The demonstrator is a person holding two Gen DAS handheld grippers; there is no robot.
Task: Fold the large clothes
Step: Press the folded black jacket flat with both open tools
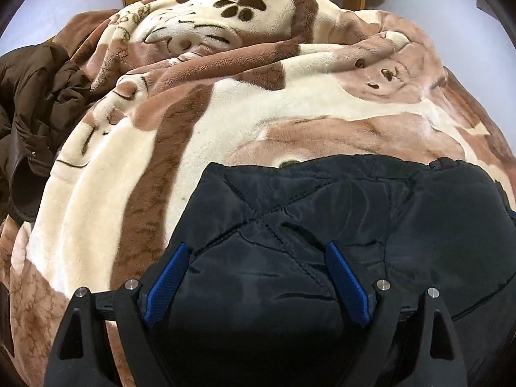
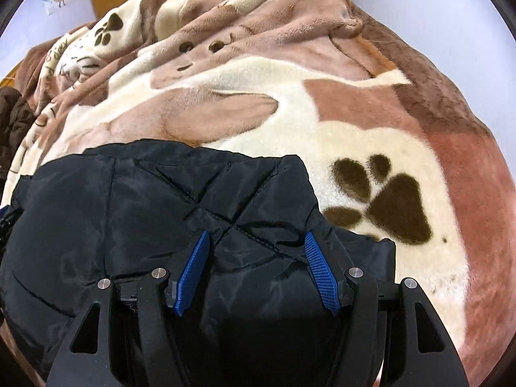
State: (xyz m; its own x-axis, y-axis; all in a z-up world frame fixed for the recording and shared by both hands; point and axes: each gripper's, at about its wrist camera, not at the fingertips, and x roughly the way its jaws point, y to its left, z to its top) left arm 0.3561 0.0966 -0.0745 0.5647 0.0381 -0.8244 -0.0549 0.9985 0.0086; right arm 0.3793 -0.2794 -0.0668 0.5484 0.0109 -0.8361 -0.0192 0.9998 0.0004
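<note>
Black padded jacket [image 1: 338, 225] lies bunched in a squarish bundle on the bed's paw-print blanket [image 1: 225, 122], near edge, w/ both grippers over it; looks partly folded, not tidy yet.

Risks, as I judge them: fabric is slick & puffy, so a shallow pinch could slip off or catch just the top layer, letting the fold spring back. Plush blanket could get nipped along w/ the jacket at its edge. Brown coat [image 1: 38, 103] heaped at far left is well apart, no issue.

Pose: left gripper [image 1: 258, 254] angled steeply down over jacket's left part, jaws wide open, blue pads [image 1: 167, 287] clear of the cloth. Right gripper [image 2: 256, 245] tilted down likewise over the quilted seam cross, jaws about half apart; jacket sits between them, but can't tell if pads press on it.
</note>
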